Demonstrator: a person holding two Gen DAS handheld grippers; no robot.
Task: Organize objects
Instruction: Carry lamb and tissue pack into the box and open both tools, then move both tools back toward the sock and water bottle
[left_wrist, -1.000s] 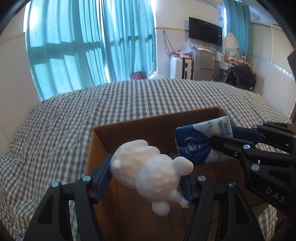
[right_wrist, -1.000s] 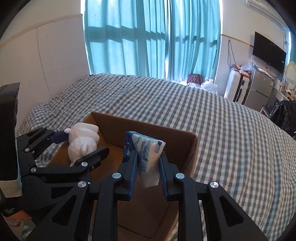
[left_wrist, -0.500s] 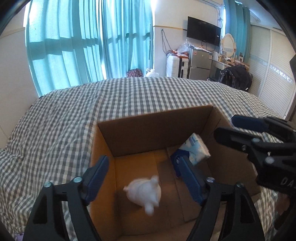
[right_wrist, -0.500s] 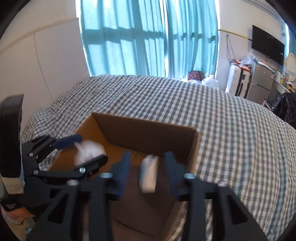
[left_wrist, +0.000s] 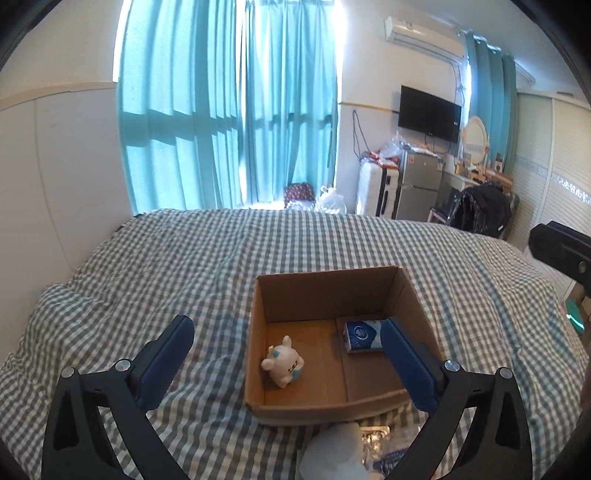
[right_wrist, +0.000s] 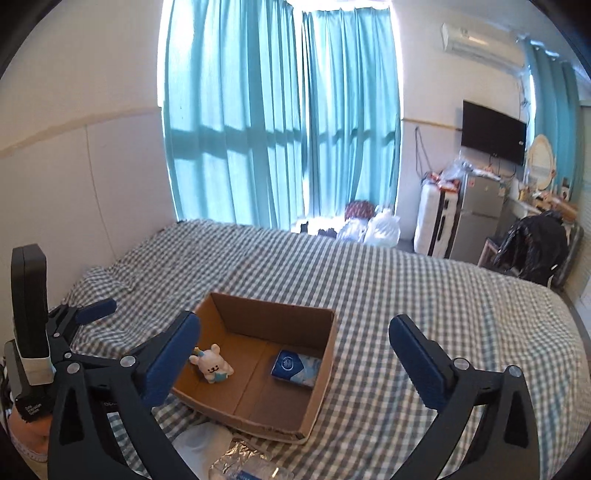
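Note:
An open cardboard box (left_wrist: 325, 291) sits on the checked bedspread (left_wrist: 177, 266). Inside it a white plush toy (left_wrist: 282, 363) stands at the left and a blue tissue pack (left_wrist: 360, 334) lies at the right. My left gripper (left_wrist: 287, 325) hovers above and short of the box, its jaws opening wide with nothing between them. In the right wrist view the same box (right_wrist: 273, 317), toy (right_wrist: 212, 363) and tissue pack (right_wrist: 295, 365) lie below my right gripper (right_wrist: 294, 323), whose jaws are also opening and hold nothing. The left gripper's fingers (right_wrist: 96, 310) show at that view's left edge.
Just in front of the box lie a white soft item (left_wrist: 332, 450) and crinkled plastic packs (right_wrist: 243, 469). The bedspread stretches far beyond the box. Teal curtains (left_wrist: 229, 122), a white suitcase (right_wrist: 436, 221) and a fridge (right_wrist: 476, 210) stand past the bed.
Both grippers let go: the plush toy and the tissue pack dropped into the box. Both grippers then opened wide and pulled back and up, so the box looks smaller.

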